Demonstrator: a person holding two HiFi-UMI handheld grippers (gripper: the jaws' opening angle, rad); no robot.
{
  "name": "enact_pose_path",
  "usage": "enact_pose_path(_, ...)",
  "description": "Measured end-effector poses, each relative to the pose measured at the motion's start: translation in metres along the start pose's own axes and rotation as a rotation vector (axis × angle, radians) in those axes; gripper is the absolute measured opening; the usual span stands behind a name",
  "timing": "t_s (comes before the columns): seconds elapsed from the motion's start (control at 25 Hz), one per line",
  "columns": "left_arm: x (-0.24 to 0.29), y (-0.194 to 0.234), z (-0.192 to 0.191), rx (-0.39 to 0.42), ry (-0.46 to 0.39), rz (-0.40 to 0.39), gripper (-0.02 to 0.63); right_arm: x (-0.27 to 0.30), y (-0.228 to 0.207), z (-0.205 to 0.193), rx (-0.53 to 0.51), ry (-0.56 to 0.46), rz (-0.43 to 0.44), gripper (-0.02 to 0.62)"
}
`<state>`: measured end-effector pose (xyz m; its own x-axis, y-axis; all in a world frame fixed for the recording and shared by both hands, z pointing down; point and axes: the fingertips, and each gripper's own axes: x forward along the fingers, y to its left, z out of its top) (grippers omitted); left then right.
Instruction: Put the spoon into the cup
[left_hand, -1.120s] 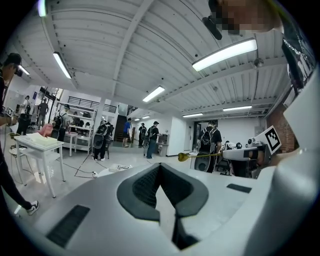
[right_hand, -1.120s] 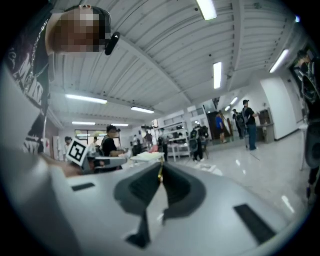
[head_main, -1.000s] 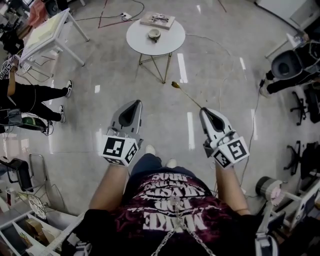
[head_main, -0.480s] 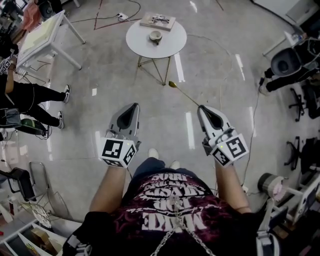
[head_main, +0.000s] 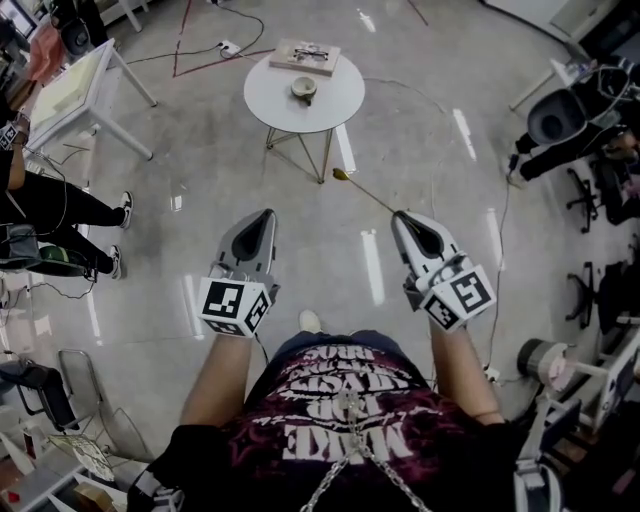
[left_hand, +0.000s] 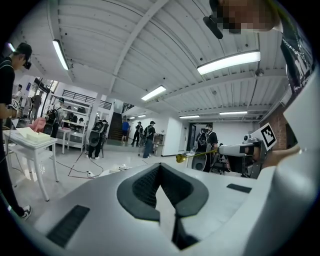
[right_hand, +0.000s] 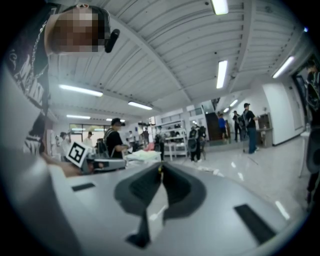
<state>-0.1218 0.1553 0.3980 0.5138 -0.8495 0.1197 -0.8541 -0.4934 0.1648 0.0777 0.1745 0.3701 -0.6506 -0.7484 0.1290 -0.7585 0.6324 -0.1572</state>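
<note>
**Spoon in transit: keep the clamp, line up on the cup**

Head view: right gripper (head_main: 398, 214) is clenched on the spoon (head_main: 365, 192), bowl end aimed at the round table (head_main: 270, 105). The cup (head_main: 304, 90) stands on that table, well ahead.
Left gripper view: left gripper (left_hand: 160, 166) has its jaws together, empty.
Right gripper view: jaws are pinched on the handle.
Judgement: hold the grip and tip the bowl down over the cup.
</note>
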Motion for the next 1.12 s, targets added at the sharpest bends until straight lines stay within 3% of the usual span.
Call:
enact_pose_path(0.2,0.003,0.01,0.0,-0.004,-0.003,-0.02,0.026,0.015,0.003,0.005,-0.01,-0.008,-0.005,0.035)
enact_pose_path(0.44,0.007,0.028,-0.004,-0.022,0.013,0.011,0.026,0.033,-0.001,0.002,-0.005,0.014,0.012,0.035)
enact_pose_path(0.76,0.037,0.036,0.002,-0.036,0.009,0.061,0.026,0.064,-0.039,0.011,-0.012,0.021,0.047,0.035)
enact_pose_path(1.12,0.079,0.028,0.004,-0.037,0.012,0.059,0.026,0.081,-0.085,0.024,0.009,-0.001,0.063,0.035)
